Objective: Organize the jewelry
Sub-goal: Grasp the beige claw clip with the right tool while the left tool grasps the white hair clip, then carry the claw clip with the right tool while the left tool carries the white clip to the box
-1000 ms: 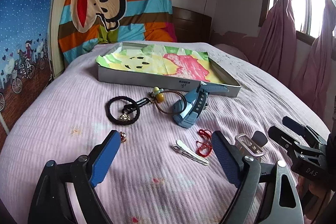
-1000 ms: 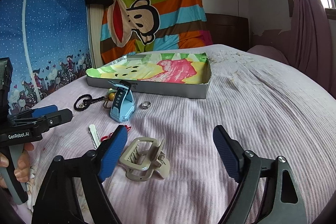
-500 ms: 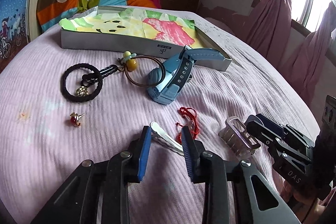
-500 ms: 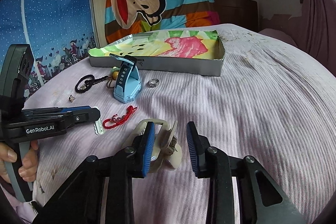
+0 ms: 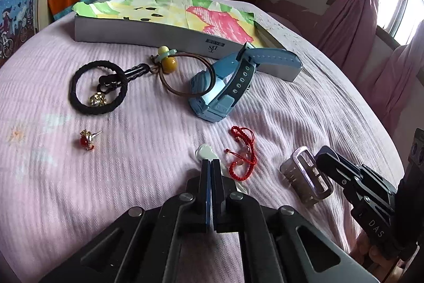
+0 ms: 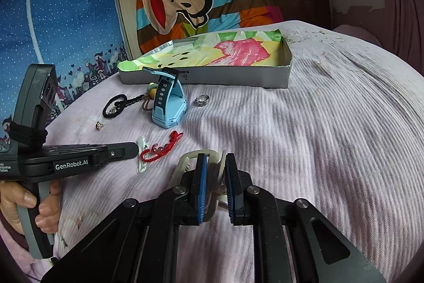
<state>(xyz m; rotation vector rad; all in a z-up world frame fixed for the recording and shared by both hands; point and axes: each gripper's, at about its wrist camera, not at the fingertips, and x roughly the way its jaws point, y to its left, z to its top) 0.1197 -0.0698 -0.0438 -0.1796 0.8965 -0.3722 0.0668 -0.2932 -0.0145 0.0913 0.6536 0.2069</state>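
Left hand-held gripper [image 5: 211,171]: pressed together on the white hair clip [image 5: 204,151], whose rounded tip alone showed past the pads; the rest was hidden between them.
Right hand-held gripper [image 6: 215,174]: pinched around the beige claw clip [image 6: 185,163] on the bed [image 6: 331,137]; the clip's far half was covered by the fingers.
Holding hand [image 6: 29,206]: wrapped around the left tool's grey handle, low at the frame's left edge, partly cut off.
Red cord bracelet [image 5: 242,150]: lay just beside the hair clip.
Red stud earring [image 5: 87,139]: alone on the bedspread, well left of the clip; tiny and hard to read from the right wrist.
Blue watch [image 5: 222,86]: farther back, tilted, a brown hair tie [image 5: 185,76] looped against it.
Black hair tie [image 5: 96,86]: left of the watch.
Silver ring [image 6: 202,100]: right of the watch.
Lined box [image 5: 148,33]: farthest, no jewelry visible inside.
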